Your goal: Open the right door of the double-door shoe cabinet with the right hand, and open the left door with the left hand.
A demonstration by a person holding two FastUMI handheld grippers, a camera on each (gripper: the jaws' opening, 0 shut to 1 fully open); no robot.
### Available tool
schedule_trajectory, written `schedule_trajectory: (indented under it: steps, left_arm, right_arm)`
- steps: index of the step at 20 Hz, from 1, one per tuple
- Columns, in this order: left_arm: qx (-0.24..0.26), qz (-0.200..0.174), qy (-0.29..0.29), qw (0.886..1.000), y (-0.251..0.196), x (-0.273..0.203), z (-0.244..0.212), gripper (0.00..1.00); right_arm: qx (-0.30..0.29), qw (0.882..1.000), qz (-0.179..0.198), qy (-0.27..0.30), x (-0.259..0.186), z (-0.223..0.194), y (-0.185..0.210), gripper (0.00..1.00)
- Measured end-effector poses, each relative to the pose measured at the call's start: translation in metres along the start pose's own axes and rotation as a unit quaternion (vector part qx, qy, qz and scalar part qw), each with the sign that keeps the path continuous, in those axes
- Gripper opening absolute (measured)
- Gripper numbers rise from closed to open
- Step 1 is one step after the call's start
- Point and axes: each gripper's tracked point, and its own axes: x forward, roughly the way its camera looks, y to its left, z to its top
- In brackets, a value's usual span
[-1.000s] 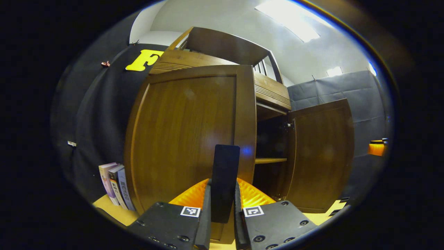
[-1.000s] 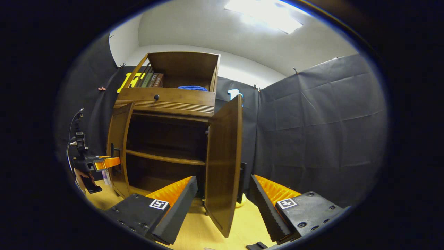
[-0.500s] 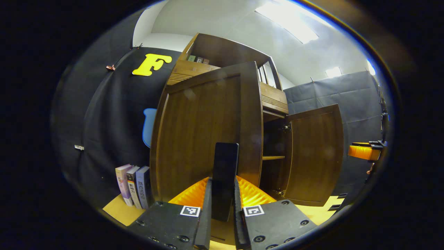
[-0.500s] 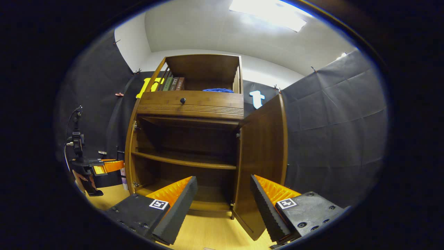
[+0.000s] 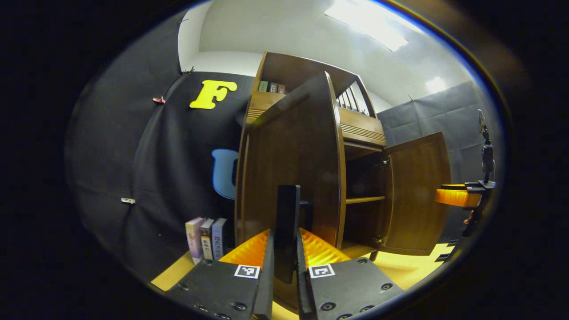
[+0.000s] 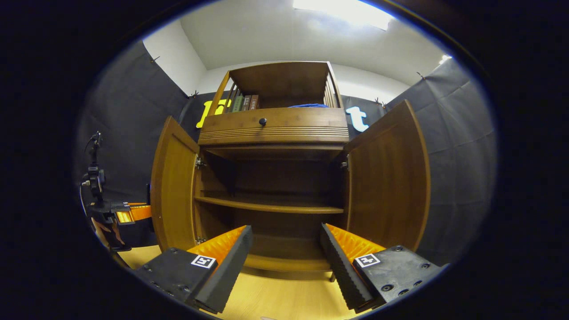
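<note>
From the shoe cabinet [image 6: 273, 129], I see its left door [image 6: 173, 186] swung wide, my left hand-held gripper [image 5: 284, 275] clamped on that door's black handle [image 5: 286, 222]. Its right door [image 6: 386, 178] stands open; my right hand-held gripper [image 6: 284, 262] gapes empty before the shelf [image 6: 271, 206].

handle [image 5: 287, 222]: lower end hidden between tongs | book spines [image 5: 206, 238]: unreadable
</note>
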Motion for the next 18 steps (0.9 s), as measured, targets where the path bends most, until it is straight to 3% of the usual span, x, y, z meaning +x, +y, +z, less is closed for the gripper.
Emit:
schedule_trajectory:
  steps: [8,11,15,18]
  left_arm:
    - [0.012,0.071,0.007,0.997,0.058,-0.012,0.003,0.14]
    - [0.014,0.072,0.015,0.997,0.055,-0.016,0.003,0.1]
    - [0.068,0.083,0.023,0.994,0.046,-0.041,0.015,0.08]
    - [0.09,0.061,0.017,0.994,0.018,-0.06,0.033,0.08]
  right_arm:
    - [-0.007,0.999,0.033,0.015,0.021,-0.018,0.026,0.97]
    - [-0.01,0.999,0.045,0.021,0.021,-0.022,0.033,0.97]
    - [-0.028,0.998,0.048,0.011,0.013,-0.019,0.03,0.97]
    - [-0.035,0.998,0.048,0.007,0.007,-0.018,0.026,0.97]
